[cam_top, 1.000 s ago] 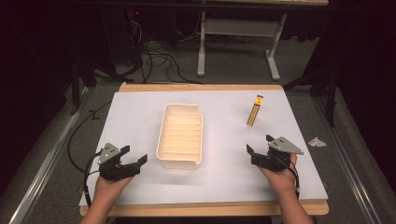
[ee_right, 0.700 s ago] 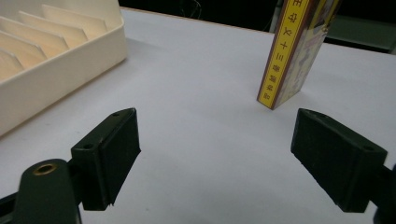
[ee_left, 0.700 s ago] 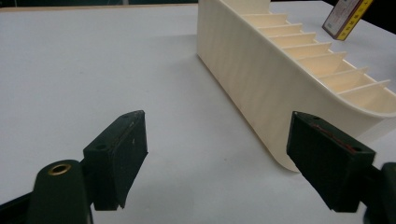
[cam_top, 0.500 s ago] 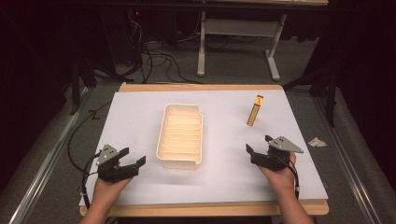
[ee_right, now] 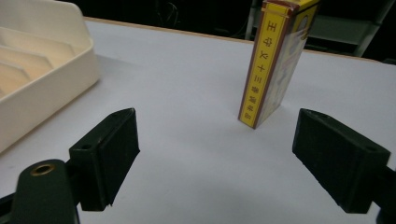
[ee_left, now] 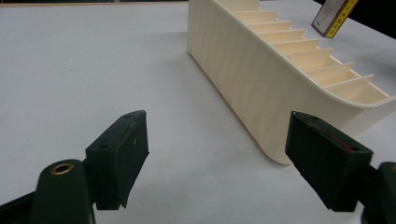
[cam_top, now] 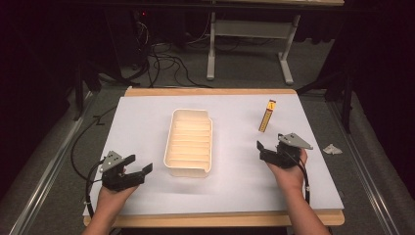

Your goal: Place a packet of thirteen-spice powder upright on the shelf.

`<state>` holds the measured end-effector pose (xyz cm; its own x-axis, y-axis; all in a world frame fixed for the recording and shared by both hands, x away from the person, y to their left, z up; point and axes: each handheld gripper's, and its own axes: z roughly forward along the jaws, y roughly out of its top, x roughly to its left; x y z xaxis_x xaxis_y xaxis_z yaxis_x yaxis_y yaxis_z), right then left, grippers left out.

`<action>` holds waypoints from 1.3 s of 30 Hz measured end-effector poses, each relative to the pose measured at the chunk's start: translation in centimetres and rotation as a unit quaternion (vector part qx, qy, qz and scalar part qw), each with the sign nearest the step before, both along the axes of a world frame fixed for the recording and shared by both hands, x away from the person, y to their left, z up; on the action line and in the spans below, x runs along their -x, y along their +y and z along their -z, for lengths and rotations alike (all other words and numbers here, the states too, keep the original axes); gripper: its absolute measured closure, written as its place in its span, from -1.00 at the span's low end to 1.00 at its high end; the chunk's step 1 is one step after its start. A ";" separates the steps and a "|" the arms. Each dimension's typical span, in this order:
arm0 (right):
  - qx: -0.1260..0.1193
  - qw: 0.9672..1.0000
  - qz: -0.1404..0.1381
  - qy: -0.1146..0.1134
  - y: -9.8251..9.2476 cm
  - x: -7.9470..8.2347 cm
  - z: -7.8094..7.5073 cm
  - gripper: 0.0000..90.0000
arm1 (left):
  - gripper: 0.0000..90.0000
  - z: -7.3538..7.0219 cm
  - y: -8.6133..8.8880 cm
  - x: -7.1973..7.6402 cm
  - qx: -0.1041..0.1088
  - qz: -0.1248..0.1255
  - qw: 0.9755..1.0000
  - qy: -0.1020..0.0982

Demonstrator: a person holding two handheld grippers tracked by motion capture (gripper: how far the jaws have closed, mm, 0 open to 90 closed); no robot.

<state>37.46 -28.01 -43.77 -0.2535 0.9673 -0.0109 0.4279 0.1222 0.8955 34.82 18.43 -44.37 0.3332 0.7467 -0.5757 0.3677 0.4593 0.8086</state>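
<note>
Two claws rest low on our white worktop [cam_top: 147, 122]: left claw [cam_top: 138, 164] beside the cream tray [cam_top: 190, 142], right claw [cam_top: 264, 148] near the upright yellow box [cam_top: 267, 116]. Left gripper view: jaws wide apart, empty, tray [ee_left: 261, 84] just ahead. Right gripper view: jaws gaping, empty, box [ee_right: 275, 60] standing ahead between them.

A cream plastic tray [cam_top: 190, 142] lies flat near the middle of the white surface [cam_top: 142, 122], its long side running away from the person. Crosswise ribs split its inside into narrow slots, and its corners are rounded. To its right and well apart, a slim yellow box [cam_top: 266, 116] with a dark red edge and printed characters stands upright on 1 end.
</note>
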 end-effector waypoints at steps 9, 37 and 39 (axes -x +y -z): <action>-0.007 0.999 0.036 0.015 -0.4 -3.2 0.5 -0.68 | -0.52 0.2 0.0 0.0 -0.012 -0.002 1.000 -0.002; -0.002 0.996 0.084 0.035 -0.4 -9.3 0.6 -0.66 | -0.53 0.2 -0.2 0.3 -0.016 0.003 1.000 -0.002; -0.001 0.996 0.084 0.033 -0.3 -9.5 0.6 -0.66 | -0.53 0.2 -0.1 0.3 -0.017 0.003 1.000 -0.003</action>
